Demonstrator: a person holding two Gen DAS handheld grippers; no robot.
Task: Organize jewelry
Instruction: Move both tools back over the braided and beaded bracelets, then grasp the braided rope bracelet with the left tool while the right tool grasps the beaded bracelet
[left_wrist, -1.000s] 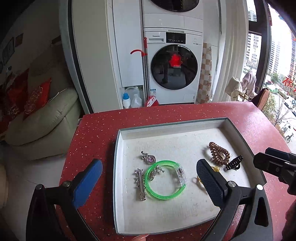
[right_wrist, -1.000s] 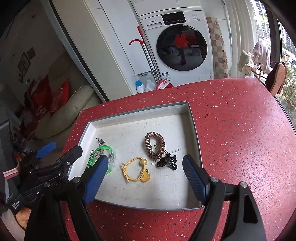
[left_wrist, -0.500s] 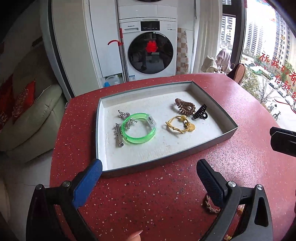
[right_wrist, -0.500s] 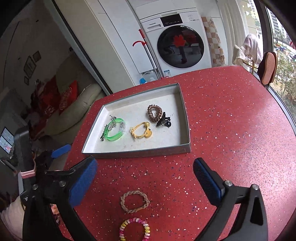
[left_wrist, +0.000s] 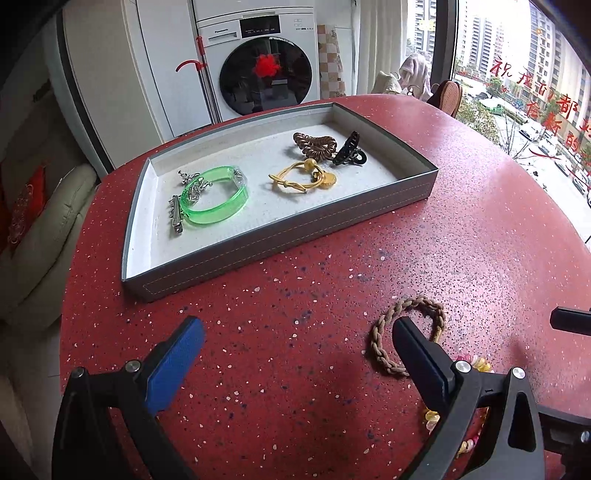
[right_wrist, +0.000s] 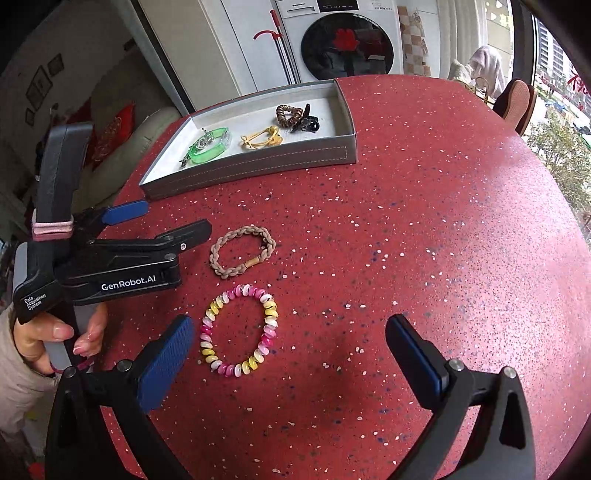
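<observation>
Nearest the right wrist camera, the right tongs (right_wrist: 290, 341) are standing wide apart with nothing between them, hovering over the red speckled worktop (right_wrist: 424, 229); their jaws have just been opening. Just beyond and slightly left of their gap, a pink, yellow and white beaded bracelet (right_wrist: 239, 329) is lying flat on the worktop. A little farther, close to it but apart, a braided tan hair tie (right_wrist: 242, 252) is lying in a loop.

To the left of both, the left tongs (left_wrist: 297, 334) are also standing apart and gripping nothing, held by a person's hand (right_wrist: 55, 339) at the near left edge. In the left wrist view the right finger (left_wrist: 419, 349) is overlapping the braided hair tie; I cannot tell whether it is touching it.

Farther back, a grey tray (right_wrist: 258, 166) is sitting on the worktop. Inside it, from left to right, are lying a silver clip (left_wrist: 176, 216), a green translucent bangle (left_wrist: 216, 199) with a small silver charm (left_wrist: 195, 186) inside its ring, a yellow cord hair tie (left_wrist: 303, 176), a brown spiral hair tie (left_wrist: 316, 144) and a black claw clip (left_wrist: 349, 150) touching the spiral one.

Beyond the worktop, a white washing machine (left_wrist: 264, 62) is standing against the far wall.
</observation>
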